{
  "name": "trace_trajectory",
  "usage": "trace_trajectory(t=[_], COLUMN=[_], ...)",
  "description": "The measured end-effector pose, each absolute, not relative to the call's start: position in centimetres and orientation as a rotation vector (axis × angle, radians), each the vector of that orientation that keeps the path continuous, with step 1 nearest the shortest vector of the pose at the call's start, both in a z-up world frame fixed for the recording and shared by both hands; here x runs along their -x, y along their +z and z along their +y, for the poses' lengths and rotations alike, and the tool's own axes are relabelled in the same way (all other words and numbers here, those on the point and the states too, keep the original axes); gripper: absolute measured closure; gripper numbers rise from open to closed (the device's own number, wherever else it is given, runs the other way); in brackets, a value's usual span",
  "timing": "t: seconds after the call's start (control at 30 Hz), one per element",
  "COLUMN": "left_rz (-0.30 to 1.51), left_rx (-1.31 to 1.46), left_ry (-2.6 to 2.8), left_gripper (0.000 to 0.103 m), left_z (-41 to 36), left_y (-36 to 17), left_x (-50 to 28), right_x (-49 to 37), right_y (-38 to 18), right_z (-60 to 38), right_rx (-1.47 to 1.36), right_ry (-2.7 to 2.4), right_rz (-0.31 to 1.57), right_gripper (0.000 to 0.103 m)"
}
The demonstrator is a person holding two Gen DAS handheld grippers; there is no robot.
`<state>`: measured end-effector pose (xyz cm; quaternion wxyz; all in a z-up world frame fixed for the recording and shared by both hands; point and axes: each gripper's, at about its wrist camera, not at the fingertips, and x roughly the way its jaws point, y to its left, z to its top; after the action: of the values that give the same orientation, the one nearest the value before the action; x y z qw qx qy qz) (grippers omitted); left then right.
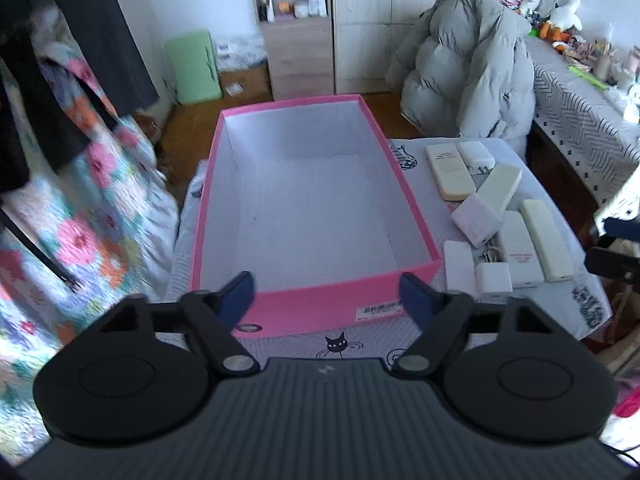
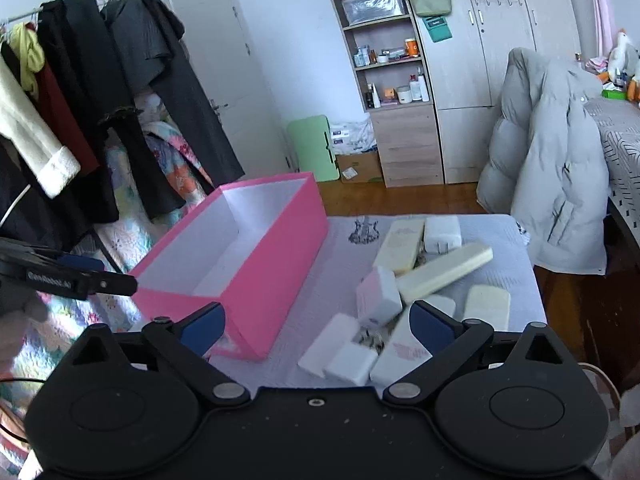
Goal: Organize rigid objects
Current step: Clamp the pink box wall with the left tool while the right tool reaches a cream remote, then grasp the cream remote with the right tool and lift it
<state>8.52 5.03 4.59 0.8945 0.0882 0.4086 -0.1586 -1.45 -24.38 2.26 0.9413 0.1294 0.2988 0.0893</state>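
The left tongs (image 1: 327, 291) are seen spread apart, with nothing pinched between the blue pads (image 1: 414, 294); only the near wall of the pink box (image 1: 308, 308) is framed between them, untouched. They are tilted downward over the near end of the box, which stands open and white inside on the tabletop (image 1: 560, 304).

The right tongs (image 2: 316, 326) are likewise held wide, and nothing is gripped. They are pointed down at a shallower slant toward the cluster of white and cream blocks (image 2: 400, 300), above which they hover; whether the right pad touches the cream bar (image 2: 396, 356) below it cannot be told.

The blocks are laid on the tabletop just to the right of the box, some touching or overlapping, one long cream piece (image 2: 444, 268) resting slantwise across others. In the right wrist view the left tongs are glimpsed at the left edge, beside the box's near corner.
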Motion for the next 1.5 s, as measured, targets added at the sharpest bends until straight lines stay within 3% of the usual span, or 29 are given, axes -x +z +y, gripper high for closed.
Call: trace_trajectory(t=[0.33, 0.47, 0.67, 0.73, 0.93, 1.3, 1.43, 1.5], left_rz=[0.844, 0.874, 0.929, 0.949, 0.953, 0.9, 0.831, 0.823], left_rx=[-0.257, -0.274, -0.241, -0.234, -0.3, -0.277, -0.267, -0.28], left_ry=[-0.281, -0.24, -0.22, -0.213, -0.24, -0.216, -0.203, -0.195], left_gripper=[0.037, 0.039, 0.055, 0.073, 0.097, 0.098, 0.098, 0.098], left_z=[7.7, 8.8, 10.3, 10.5, 9.8, 9.4, 9.5, 9.1], left_y=[3.6, 1.6, -1.2, -2.2, -4.1, -5.2, -5.0, -5.0], left_x=[-16.0, -19.5, -23.6, -24.7, -25.6, -25.5, -24.6, -24.5], right_x=[-5.5, -8.5, -12.0, -12.2, -12.1, -15.3, -15.0, -14.8], right_y=[1.1, 0.7, -0.2, -0.6, -2.6, -8.2, -9.2, -9.2], right_z=[-25.2, -24.9, -25.7, -26.9, -31.2, -33.6, -33.5, -33.4], right_rx=[-0.306, -0.307, -0.303, -0.337, -0.459, -0.64, -0.697, -0.697], right_ry=[0.194, 0.223, 0.172, 0.124, -0.024, -0.143, -0.163, -0.188], right_rz=[0.777, 0.812, 0.862, 0.862, 0.882, 0.948, 0.883, 0.861], right_gripper=[0.002, 0.011, 0.016, 0.016, 0.023, 0.045, 0.05, 0.059])
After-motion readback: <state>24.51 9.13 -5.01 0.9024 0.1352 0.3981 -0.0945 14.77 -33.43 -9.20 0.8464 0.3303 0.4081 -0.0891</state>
